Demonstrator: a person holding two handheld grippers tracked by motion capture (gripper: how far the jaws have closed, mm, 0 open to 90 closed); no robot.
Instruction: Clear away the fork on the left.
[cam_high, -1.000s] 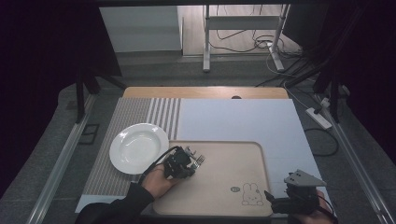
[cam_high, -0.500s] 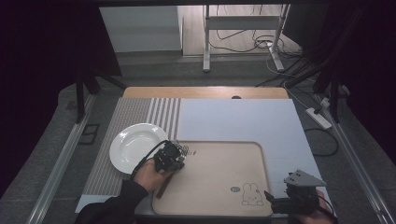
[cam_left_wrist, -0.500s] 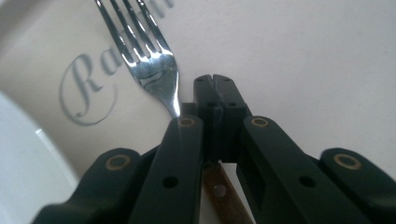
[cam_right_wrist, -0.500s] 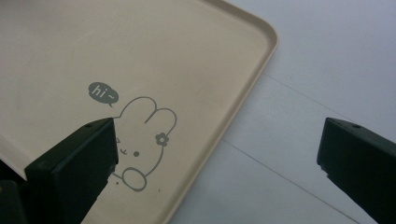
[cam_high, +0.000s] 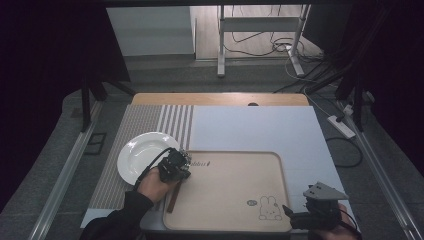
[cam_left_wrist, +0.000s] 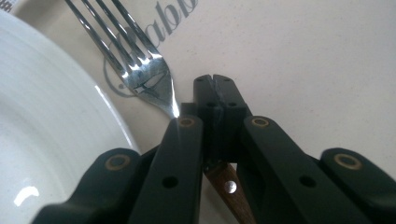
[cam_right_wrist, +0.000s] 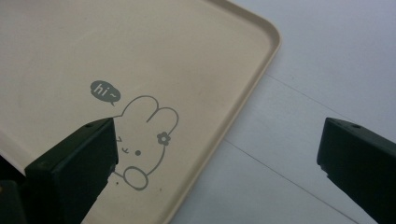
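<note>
In the left gripper view the steel fork with a brown wooden handle (cam_left_wrist: 140, 70) loses its tine tips past the top edge, and the left tool (cam_left_wrist: 215, 100) hides its neck. The white round ceramic plate (cam_left_wrist: 42, 130) is cut off at the left edge. In the high view the fork is too small to make out, and the bottom edge crops the right tool (cam_high: 320, 215).

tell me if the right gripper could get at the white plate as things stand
Probably not easily: the open right gripper sits at the beige tray's far corner, and the left gripper, holding the wooden-handled fork, is beside the white plate.
</note>
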